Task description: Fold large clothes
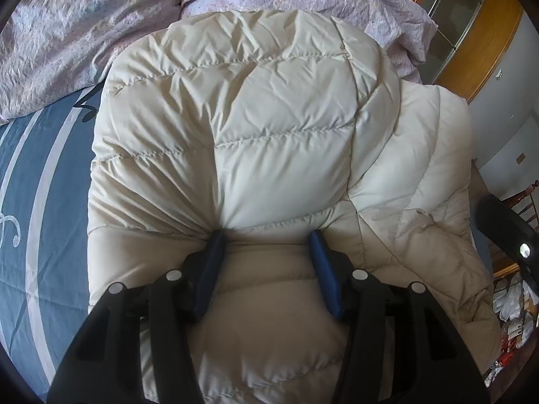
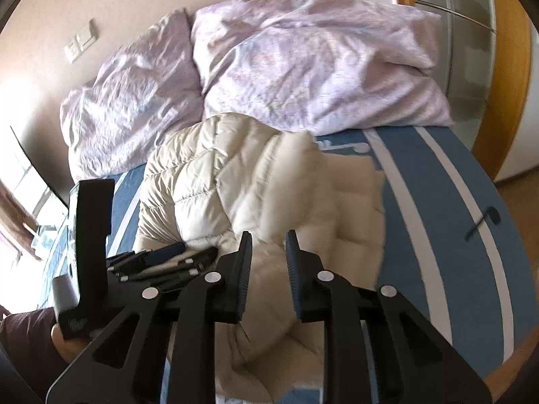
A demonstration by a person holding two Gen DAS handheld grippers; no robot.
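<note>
A cream quilted puffer jacket (image 1: 256,128) lies bunched on the blue striped bed. My left gripper (image 1: 267,235) is open, its blue fingers (image 1: 210,269) pressed against the jacket with padded cloth bulging between them. In the right wrist view the same jacket (image 2: 235,188) lies ahead. My right gripper (image 2: 268,239) hovers above its near part, jaws a little apart and holding nothing. The left gripper (image 2: 161,252) shows at the left, lying on the jacket.
Pink-lilac crumpled bedding (image 2: 303,64) is piled at the head of the bed. The blue sheet with white stripes (image 2: 438,208) extends to the right. A wooden wardrobe (image 1: 471,27) stands beyond the bed. A wall with a switch (image 2: 81,45) is at the left.
</note>
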